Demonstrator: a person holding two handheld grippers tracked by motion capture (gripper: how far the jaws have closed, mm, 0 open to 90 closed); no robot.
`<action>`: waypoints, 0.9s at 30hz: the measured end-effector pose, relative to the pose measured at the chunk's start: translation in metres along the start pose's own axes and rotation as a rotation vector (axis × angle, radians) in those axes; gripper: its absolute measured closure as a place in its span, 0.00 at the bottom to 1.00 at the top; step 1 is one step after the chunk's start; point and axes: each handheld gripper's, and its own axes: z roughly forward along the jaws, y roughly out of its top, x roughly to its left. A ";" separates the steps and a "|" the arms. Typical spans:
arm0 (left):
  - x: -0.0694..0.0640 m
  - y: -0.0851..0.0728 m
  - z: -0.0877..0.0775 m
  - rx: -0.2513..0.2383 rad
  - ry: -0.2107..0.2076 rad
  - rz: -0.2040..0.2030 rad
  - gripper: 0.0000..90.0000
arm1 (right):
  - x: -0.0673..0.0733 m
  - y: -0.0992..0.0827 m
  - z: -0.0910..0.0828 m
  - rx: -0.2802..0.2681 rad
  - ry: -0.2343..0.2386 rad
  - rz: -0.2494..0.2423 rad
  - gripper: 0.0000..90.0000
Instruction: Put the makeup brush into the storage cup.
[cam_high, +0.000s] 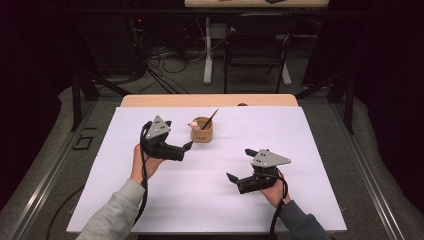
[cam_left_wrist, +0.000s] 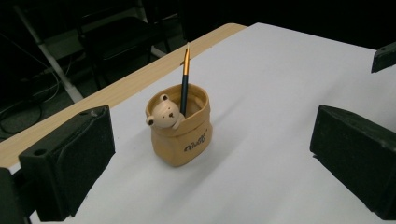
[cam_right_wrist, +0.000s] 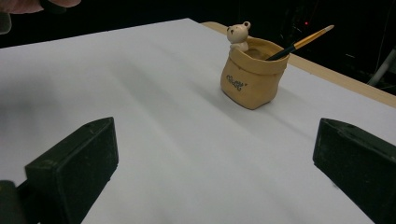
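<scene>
White paper (cam_high: 210, 200) covers most of the table (cam_high: 150, 100), and a strip of bare wood shows along the far edge. The paper probably gives a plain, clean place to work.

Next in size are the two tools the person holds. The left gripper (cam_high: 189, 145) sits low over the paper, just beside the pot, and it points at it. Its jaws are spread wide with nothing between them, and in the left gripper view the pot stands in the gap farther off. That looks like a hand getting ready to reach in, but this is only a guess.

The right gripper (cam_high: 241, 164) is nearer the person and well apart from the pot. Its jaws are wide too, and they hold nothing. It seems to be waiting its turn.

The pot (cam_left_wrist: 180, 135) is tan and shaped like a little sack. It stands upright on the paper near the far edge, between the two tools.

A small bear (cam_left_wrist: 163, 113) peeks over its rim.

A thin brush (cam_left_wrist: 185, 79) stands in the pot and leans on the rim, so its top end sticks out where a jaw could grab it.
</scene>
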 end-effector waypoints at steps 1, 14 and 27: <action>0.001 -0.003 -0.003 -0.006 -0.001 0.000 0.00 | 0.000 0.000 -0.001 -0.003 0.000 -0.003 0.00; 0.010 -0.043 -0.030 -0.063 0.046 -0.004 0.00 | -0.001 -0.001 -0.013 -0.025 -0.023 -0.008 0.00; 0.016 -0.078 -0.046 -0.092 0.039 -0.047 0.00 | -0.003 -0.006 -0.028 -0.029 -0.056 -0.006 0.00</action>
